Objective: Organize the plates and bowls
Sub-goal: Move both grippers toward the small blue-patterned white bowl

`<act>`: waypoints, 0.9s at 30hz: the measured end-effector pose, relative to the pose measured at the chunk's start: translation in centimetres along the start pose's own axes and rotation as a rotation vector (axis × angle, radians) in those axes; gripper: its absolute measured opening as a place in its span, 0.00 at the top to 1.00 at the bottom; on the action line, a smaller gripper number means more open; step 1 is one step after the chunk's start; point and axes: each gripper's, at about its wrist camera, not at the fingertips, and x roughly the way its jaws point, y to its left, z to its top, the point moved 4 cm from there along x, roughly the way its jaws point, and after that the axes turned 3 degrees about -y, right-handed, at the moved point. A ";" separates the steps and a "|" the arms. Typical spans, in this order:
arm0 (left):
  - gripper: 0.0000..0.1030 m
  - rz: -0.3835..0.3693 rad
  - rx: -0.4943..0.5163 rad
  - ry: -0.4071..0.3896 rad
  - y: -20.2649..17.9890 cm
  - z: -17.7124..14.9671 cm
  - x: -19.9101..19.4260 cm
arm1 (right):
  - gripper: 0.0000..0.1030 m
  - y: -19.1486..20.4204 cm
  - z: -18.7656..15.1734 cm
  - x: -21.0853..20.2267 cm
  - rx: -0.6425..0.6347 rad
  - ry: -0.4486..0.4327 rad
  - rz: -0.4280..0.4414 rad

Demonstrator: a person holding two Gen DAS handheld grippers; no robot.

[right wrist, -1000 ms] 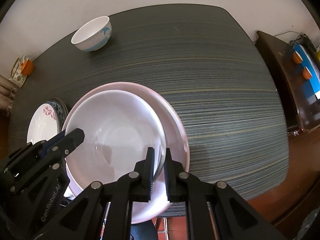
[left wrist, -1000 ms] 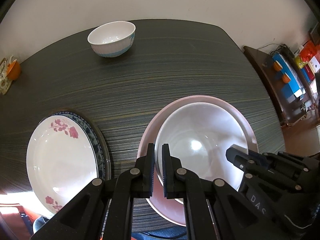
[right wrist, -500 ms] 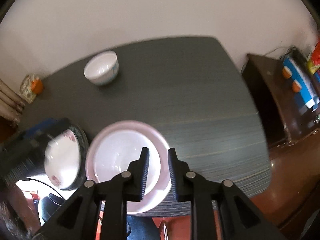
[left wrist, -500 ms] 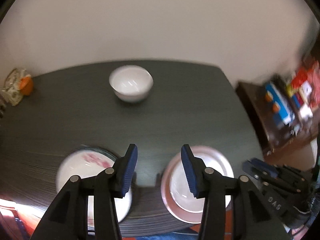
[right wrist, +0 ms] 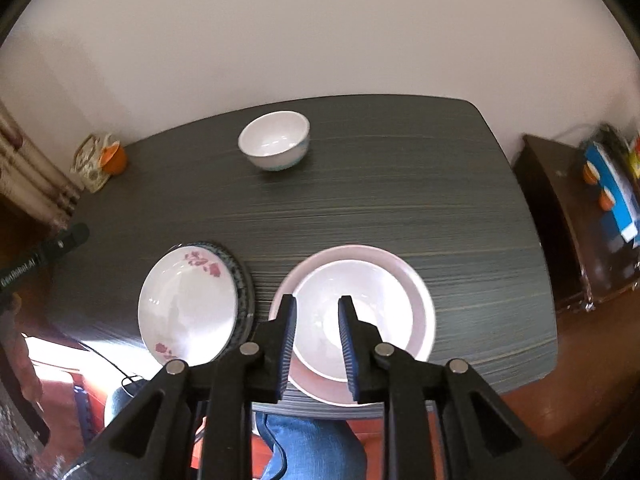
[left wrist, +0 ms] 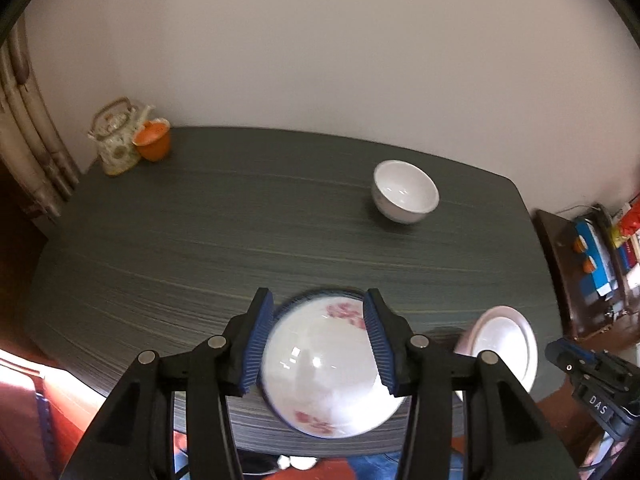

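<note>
While both grippers are held above the table (right wrist: 400,200), nothing is gripped. The left gripper (left wrist: 318,338) is spread wide over the floral plate (left wrist: 320,376); the right gripper (right wrist: 318,346) is parted more narrowly over the white plate (right wrist: 360,312), which is stacked on the pink plate (right wrist: 420,300). The bowl (right wrist: 276,144) is seen well apart, near the far edge.

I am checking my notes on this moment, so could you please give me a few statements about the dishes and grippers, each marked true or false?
1. The white plate lies on the pink plate. True.
2. The left gripper is shut on the floral plate. False: its jaws are open, above it.
3. The small bowl is stacked on the floral plate. False: it stands alone on the table.
4. The right gripper holds nothing. True.
</note>
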 end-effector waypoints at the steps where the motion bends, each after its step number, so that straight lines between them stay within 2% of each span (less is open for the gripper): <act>1: 0.58 0.001 -0.001 -0.004 0.5 0.3 -0.1 | 0.79 0.5 0.4 0.1 -0.003 0.000 0.003; 7: 0.55 -0.001 -0.008 -0.007 1.9 3.2 1.0 | 0.72 1.9 3.7 1.0 -0.025 0.004 -0.015; 11: 0.55 0.006 0.029 0.023 0.8 6.9 4.1 | 0.68 1.9 8.5 3.1 -0.039 0.017 -0.033; 15: 0.55 -0.019 0.058 0.082 -1.7 10.5 8.9 | 0.68 1.4 13.8 7.5 -0.031 0.054 -0.030; 19: 0.55 -0.024 0.085 0.130 -4.2 12.2 14.4 | 0.68 0.5 17.6 13.1 -0.005 0.101 -0.019; 22: 0.55 -0.021 0.100 0.157 -5.7 12.8 18.5 | 0.68 0.1 19.4 17.2 0.010 0.130 -0.002; 27: 0.55 -0.028 0.096 0.201 -6.8 13.0 24.2 | 0.68 -0.7 20.5 22.0 0.028 0.163 0.031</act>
